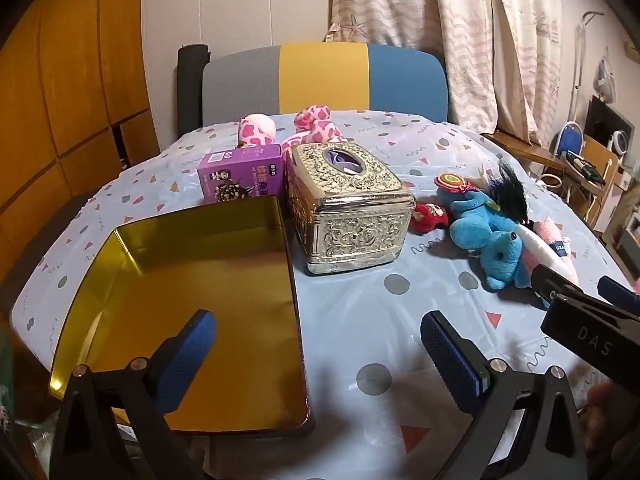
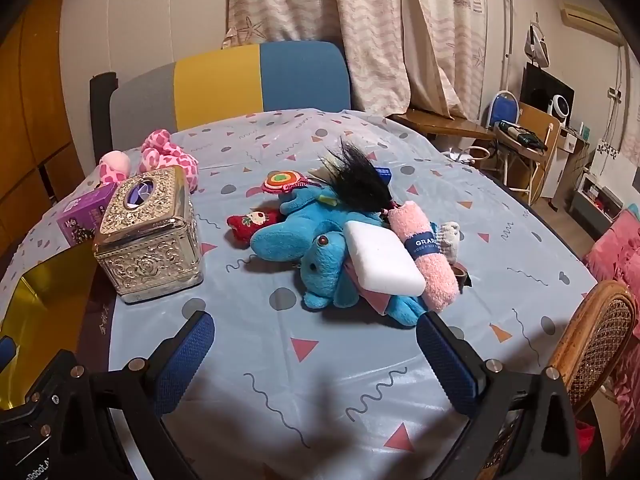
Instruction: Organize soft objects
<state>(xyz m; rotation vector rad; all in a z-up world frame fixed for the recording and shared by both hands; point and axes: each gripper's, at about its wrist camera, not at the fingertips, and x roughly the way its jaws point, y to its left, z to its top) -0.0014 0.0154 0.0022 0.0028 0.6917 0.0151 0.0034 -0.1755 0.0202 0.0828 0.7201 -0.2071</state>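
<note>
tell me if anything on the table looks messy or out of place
The soft things lie heaped together: a white sponge and rolled pink towel rest on the blue plush toy. The gold tin holds nothing visible.

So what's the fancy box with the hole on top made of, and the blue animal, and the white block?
The tissue box looks like metal, or plastic plated silver: shiny, with raised flower swirls. The blue plush toy is fuzzy fabric, likely stuffed; its surface is nappy and it flops. The white block seems to be foam sponge: matte, smooth, rounded corners.
</note>
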